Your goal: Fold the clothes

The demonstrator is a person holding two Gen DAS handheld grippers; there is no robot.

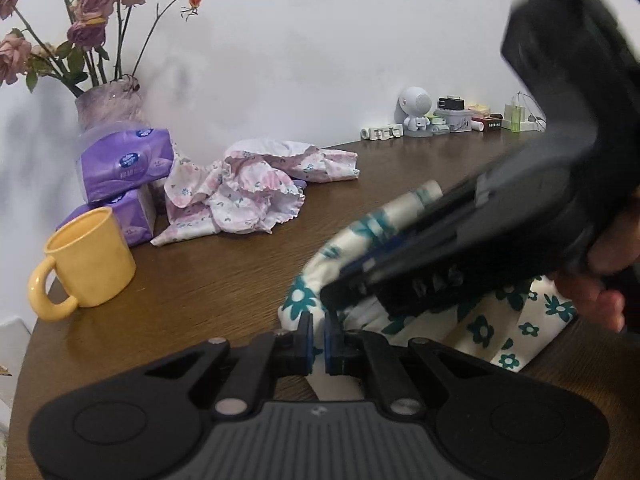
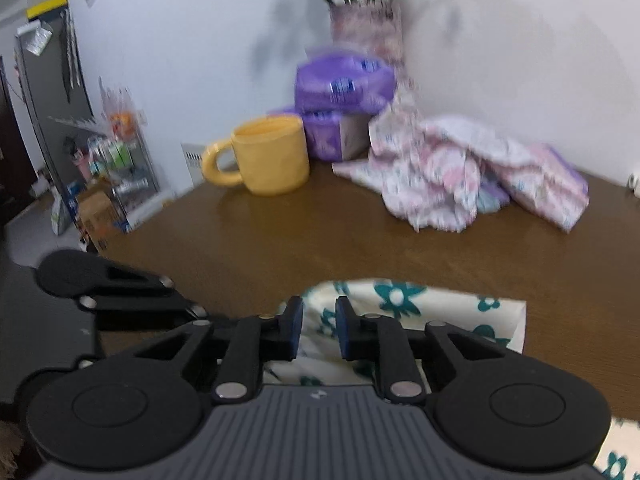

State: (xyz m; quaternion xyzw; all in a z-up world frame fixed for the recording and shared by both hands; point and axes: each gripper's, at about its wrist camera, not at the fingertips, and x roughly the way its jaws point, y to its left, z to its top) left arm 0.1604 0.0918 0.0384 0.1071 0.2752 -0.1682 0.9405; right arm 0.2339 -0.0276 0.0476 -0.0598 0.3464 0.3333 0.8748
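1. Two grippers work at the near edge of a brown wooden desk (image 1: 224,276), both on one white cloth with teal flowers (image 1: 500,332).
2. The left gripper (image 1: 318,338) has its fingers clenched on an edge of this cloth; a thin fold of fabric is pinched between the blue pads.
3. The right gripper (image 2: 319,330) has its fingers part way closed, with the cloth lying between and under them. I cannot tell if the pads already press on the fabric; a gap shows between them.
4. In the left wrist view the right gripper crosses above the cloth from the right side, blurred, and a hand (image 1: 600,280) holds it.
5. The flowered cloth lies on the desk just in front of both grippers, partly bunched, and it reaches the near edge.
6. A second garment, pink and white with small flowers (image 1: 248,188), lies crumpled at the back of the desk, well apart from the grippers.
7. Beside it stand two purple tissue packs (image 1: 128,164), one on the other, and a yellow mug (image 1: 90,258) just in front of them.
8. Behind the packs is a vase with dried roses (image 1: 108,104), against the white wall.
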